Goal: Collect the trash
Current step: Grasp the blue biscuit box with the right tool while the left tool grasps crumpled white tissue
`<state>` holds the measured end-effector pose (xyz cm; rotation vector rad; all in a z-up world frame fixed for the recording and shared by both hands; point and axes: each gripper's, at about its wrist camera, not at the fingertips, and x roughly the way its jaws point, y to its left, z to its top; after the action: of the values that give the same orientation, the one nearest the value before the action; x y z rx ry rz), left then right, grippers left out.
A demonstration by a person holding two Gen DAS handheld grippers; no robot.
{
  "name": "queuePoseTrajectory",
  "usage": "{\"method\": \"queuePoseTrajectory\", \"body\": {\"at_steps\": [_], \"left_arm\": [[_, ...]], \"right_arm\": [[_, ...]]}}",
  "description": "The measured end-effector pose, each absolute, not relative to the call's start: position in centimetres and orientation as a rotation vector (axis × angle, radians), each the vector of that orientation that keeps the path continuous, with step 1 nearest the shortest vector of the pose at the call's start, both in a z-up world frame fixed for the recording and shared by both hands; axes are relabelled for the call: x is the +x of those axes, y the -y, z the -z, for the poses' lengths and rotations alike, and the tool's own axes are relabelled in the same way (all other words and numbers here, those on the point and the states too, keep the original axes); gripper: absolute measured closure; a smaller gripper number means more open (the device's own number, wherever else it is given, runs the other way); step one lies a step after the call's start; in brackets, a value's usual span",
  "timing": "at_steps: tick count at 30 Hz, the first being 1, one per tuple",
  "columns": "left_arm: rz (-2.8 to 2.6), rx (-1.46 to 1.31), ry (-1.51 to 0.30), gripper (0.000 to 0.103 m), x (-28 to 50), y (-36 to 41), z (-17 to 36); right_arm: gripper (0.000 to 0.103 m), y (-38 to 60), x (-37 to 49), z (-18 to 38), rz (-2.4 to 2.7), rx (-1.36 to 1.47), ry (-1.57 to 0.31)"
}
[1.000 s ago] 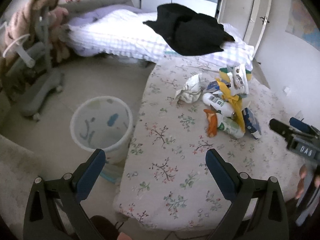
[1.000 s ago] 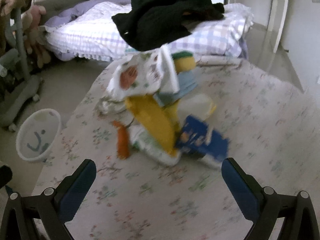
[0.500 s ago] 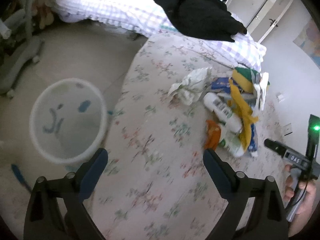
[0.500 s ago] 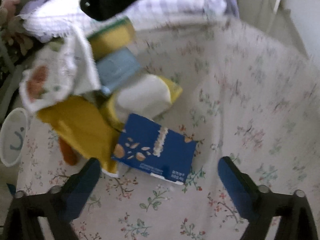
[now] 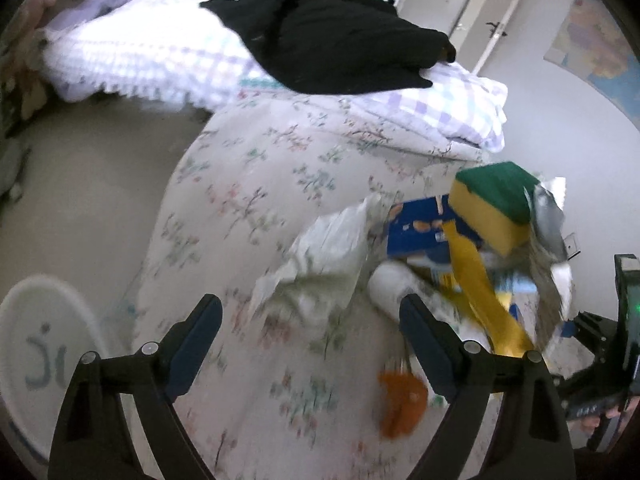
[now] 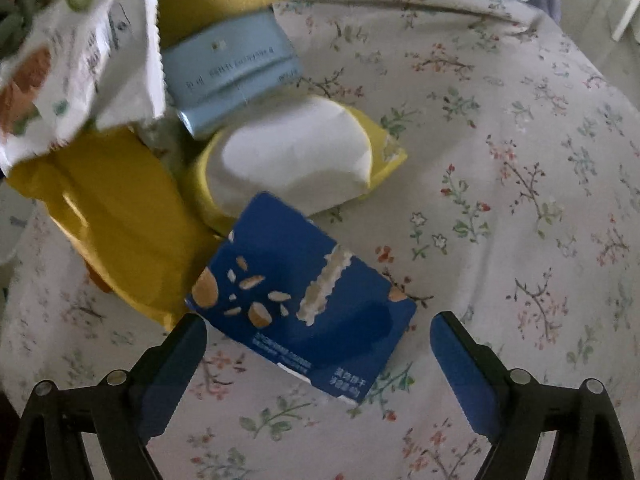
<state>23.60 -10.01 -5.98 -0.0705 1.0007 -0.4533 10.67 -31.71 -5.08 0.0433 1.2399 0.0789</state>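
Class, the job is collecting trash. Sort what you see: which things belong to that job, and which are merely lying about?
Belong to the job:
dark blue snack carton
crumpled white paper bag
yellow plastic wrapper
pale blue packet
white round waste bin

Just lying about:
black garment
checked lilac quilt
floral bedspread

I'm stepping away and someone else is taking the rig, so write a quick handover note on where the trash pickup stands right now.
Left hand-held gripper: open, empty, over the crumpled paper.
Right hand-held gripper: open, empty, straddling the near end of the blue carton.
Trash pile, including the sponge and yellow wrapper, lies on the floral bedspread.
Bin stands on the floor to the left.
Done: nothing picked up.
Left: grab every piece and bin it.
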Motion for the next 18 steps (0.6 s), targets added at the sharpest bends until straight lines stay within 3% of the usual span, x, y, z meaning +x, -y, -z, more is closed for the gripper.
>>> {"method": "queuePoseTrajectory", "body": {"at_steps": [2, 4, 6, 8, 11, 12, 18], "left_arm": [[0.460, -0.081, -1.003, 0.016, 24.6, 10.5, 6.9], [0.467, -0.094, -1.029, 0.030, 25.2, 10.9, 8.0], [0.464, -0.089, -1.054, 0.051, 25.5, 11.3, 8.7], [0.475, -0.076, -1.072, 0.059, 25.5, 11.7, 9.3], [0.474, -0.074, -1.075, 0.068, 25.1, 11.9, 9.2], [0.473, -0.078, -1.077, 0.071, 24.9, 11.8, 9.1], [0.444, -0.102, -1.097, 0.075, 23.7, 10.4, 8.1]], "right_arm": [[0.009, 31.8, 10.9, 5.6, -0.086, 0.021, -1.244], [0.009, 31.8, 11.3, 6.1, -0.091, 0.003, -1.243], [0.009, 32.0, 11.6, 6.5, -0.096, -0.004, -1.236], [0.009, 32.3, 12.0, 6.8, -0.104, 0.000, -1.233], [0.010, 32.4, 12.1, 7.4, -0.118, 0.003, -1.233], [0.014, 32.5, 12.1, 7.6, -0.122, 0.005, -1.236], [0.026, 33.0, 11.4, 7.5, -0.125, 0.037, -1.226]]}}
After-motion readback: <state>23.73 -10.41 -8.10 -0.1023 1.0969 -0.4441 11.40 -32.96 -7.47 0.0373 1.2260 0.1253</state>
